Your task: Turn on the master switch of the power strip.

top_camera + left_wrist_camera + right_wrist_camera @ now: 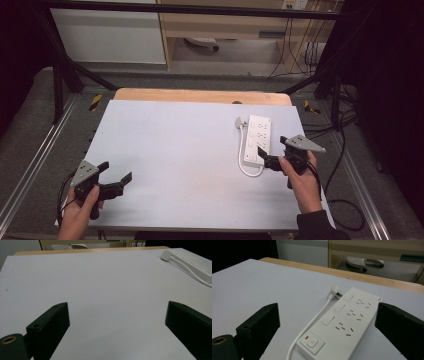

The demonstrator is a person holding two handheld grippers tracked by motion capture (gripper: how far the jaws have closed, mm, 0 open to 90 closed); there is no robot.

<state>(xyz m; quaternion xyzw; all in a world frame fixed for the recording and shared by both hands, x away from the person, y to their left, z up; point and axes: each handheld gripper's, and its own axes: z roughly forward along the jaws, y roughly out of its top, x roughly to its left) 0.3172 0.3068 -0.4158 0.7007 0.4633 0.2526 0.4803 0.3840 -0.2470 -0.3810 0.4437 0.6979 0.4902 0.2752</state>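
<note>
Two grippers are at work over the table (165,150), and the step in hand looks like the approach to the power strip (258,140); the right gripper (267,159) hangs just short of the strip's near end, its jaws spread wide and holding nothing; in the right gripper view the strip (344,322) lies flat straight ahead between the two jaws, its switch end with the round button (312,343) nearest and its sockets running away from the gripper; the white cord (312,322) leaves that near end, runs along the strip's left side as this gripper sees it, and ends in the plug (335,293), which lies just beside the far corner; whether the jaws touch the strip I cannot tell, though they seem just clear of it.

The left gripper (116,181) waits well apart from the strip, also spread and empty, low over bare table; in its own view the strip (192,261) sits far ahead and off to the right.

As I judge it, the next move calls for the right gripper to ease forward and down until the jaws straddle the strip's near end, then close across its width; the cord beside it should stay outside the pinch; the left gripper may need to come across to deal with the plug.
</note>
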